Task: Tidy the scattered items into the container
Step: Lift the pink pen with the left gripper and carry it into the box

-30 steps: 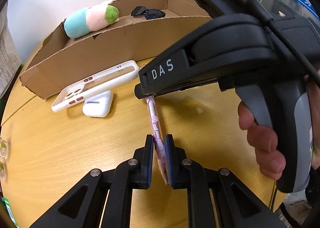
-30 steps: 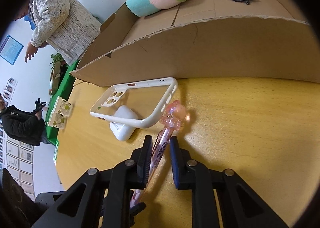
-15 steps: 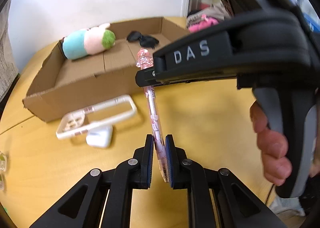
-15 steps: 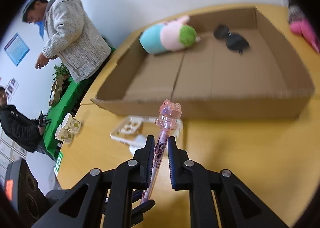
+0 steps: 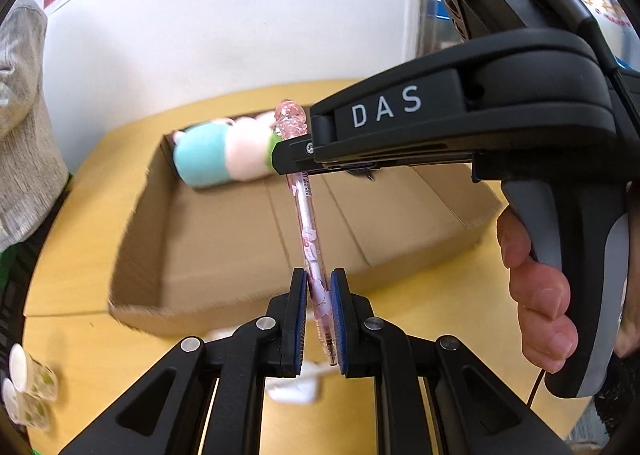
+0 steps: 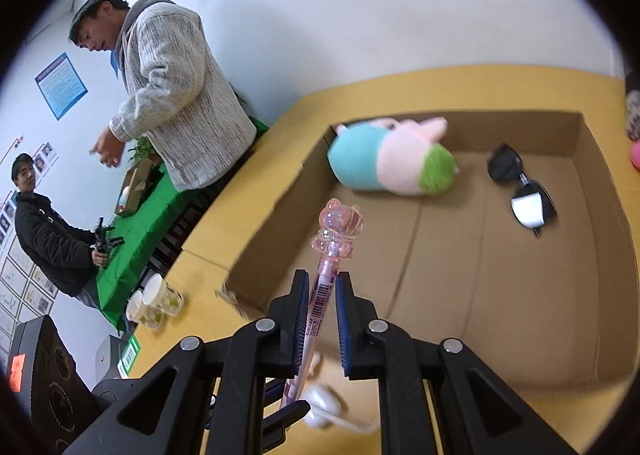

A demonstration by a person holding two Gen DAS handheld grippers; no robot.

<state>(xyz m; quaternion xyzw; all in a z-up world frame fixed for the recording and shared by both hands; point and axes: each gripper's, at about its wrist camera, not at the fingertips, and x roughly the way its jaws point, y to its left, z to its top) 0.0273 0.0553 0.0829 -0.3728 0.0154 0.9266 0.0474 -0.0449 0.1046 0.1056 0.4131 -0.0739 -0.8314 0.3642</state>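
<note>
Pen [image 5: 308, 231], pink, cat-topped: clamped at both ends, left gripper [image 5: 319, 319] jaws and right gripper [image 6: 322, 319] jaws each closed on it, above cardboard box [image 6: 500, 307] holding plush toy [image 6: 390, 161] and sunglasses [image 6: 520, 185].

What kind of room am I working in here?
Probably an office or lab used for demos, not a home. Printed notices and posters cover the white wall, two bystanders stand at a green-covered table, and the cardboard box sits on a plain wooden table.
</note>
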